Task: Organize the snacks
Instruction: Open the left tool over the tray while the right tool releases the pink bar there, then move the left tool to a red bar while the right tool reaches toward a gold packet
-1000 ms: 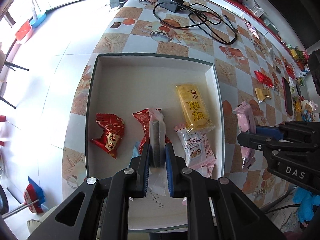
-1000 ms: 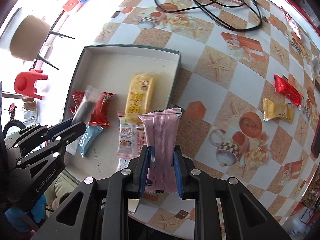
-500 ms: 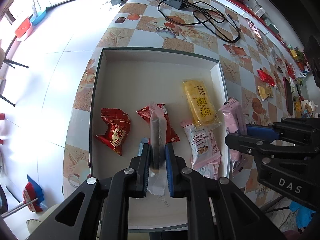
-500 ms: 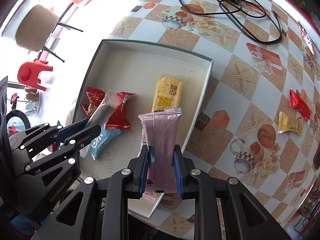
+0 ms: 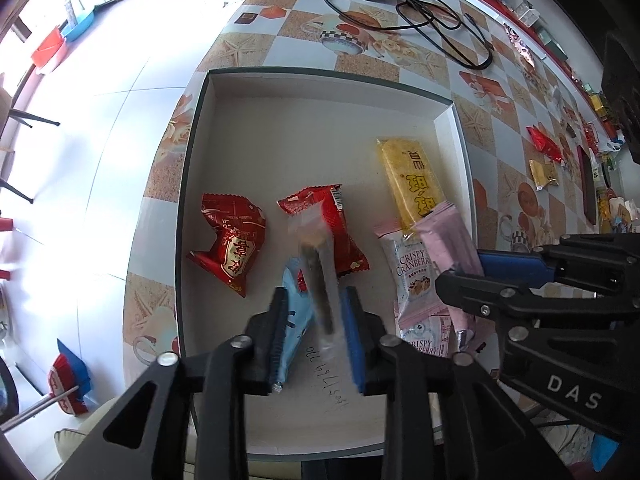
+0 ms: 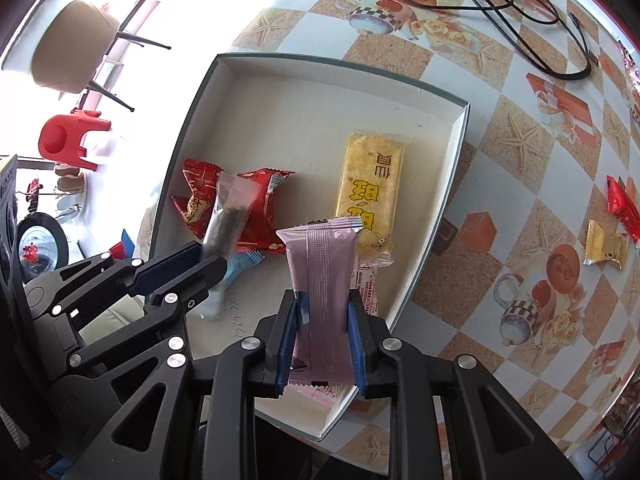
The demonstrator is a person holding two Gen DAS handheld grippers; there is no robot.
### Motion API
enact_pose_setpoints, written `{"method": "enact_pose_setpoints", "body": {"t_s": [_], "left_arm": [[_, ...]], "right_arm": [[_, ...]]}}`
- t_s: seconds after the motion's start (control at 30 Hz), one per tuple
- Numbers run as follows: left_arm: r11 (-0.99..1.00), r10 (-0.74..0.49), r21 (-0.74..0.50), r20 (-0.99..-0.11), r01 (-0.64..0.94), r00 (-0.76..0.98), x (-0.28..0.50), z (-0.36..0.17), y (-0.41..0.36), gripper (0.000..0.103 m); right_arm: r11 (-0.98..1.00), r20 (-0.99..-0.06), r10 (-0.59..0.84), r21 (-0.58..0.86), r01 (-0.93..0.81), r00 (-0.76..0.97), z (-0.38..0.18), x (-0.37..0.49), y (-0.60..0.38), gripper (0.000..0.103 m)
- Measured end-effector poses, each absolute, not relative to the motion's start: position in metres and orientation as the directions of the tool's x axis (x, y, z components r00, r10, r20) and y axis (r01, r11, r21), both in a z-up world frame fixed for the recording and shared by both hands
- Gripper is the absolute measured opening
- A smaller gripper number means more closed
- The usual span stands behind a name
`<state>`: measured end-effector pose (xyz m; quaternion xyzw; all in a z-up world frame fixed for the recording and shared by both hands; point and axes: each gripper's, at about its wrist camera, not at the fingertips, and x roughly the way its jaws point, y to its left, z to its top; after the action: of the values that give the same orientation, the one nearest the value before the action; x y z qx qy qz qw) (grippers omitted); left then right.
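Note:
A white tray (image 5: 320, 74) with a dark rim holds two red packets (image 5: 232, 240), a yellow bar (image 5: 412, 184), a Crispy Cranberry packet (image 5: 412, 272) and a light blue packet (image 5: 296, 308). My left gripper (image 5: 316, 332) points straight down over the tray's near part. Its jaws are opening, and a clear packet with a dark stick (image 5: 316, 272) hangs blurred and loose between them. My right gripper (image 6: 322, 344) is shut on a pink packet (image 6: 324, 280), held upright above the tray's (image 6: 320, 60) right side. The left gripper (image 6: 196, 264) and the clear packet (image 6: 228, 220) show at the left there.
A red snack (image 6: 622, 208) and a gold snack (image 6: 604, 244) lie on the patterned tablecloth to the right of the tray. A black cable (image 5: 440, 20) with a charger lies beyond the tray. The table edge and white floor are on the left, with a red stool (image 6: 68, 140).
The left jaws have parted and the clear packet, gripped before, now sits loose and blurred between them. The right gripper has carried the pink packet leftward over the tray's right side.

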<state>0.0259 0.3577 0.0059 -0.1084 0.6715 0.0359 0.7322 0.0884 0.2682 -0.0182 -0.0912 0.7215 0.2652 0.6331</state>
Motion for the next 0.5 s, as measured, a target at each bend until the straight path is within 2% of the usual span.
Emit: {"method": "enact_pose_setpoints", "body": {"t_s": [0.07, 0.2, 0.27, 0.33, 0.5], "left_arm": [[0.973, -0.053, -0.071, -0.995, -0.221, 0.085, 0.025, 0.005, 0.361, 0.057], [0.963, -0.055, -0.074, -0.995, -0.258, 0.083, 0.025, 0.004, 0.369, 0.077], [0.963, -0.052, -0.073, -0.995, -0.259, 0.087, 0.026, 0.005, 0.369, 0.078], [0.967, -0.040, -0.060, -0.996, -0.248, 0.083, 0.027, 0.006, 0.366, 0.079], [0.976, -0.021, -0.038, -0.997, -0.213, 0.080, 0.032, 0.008, 0.354, 0.079]], "right_arm": [[0.852, -0.965, 0.187, 0.252, -0.458, -0.182, -0.021, 0.090, 0.266, 0.041], [0.875, -0.965, 0.193, 0.252, -0.414, -0.180, -0.025, 0.096, 0.250, 0.068], [0.886, -0.964, 0.195, 0.252, -0.389, -0.179, -0.027, 0.099, 0.241, 0.077], [0.891, -0.965, 0.191, 0.247, -0.380, -0.179, -0.027, 0.099, 0.237, 0.082], [0.899, -0.965, 0.187, 0.243, -0.365, -0.183, -0.029, 0.097, 0.223, 0.082]]}}
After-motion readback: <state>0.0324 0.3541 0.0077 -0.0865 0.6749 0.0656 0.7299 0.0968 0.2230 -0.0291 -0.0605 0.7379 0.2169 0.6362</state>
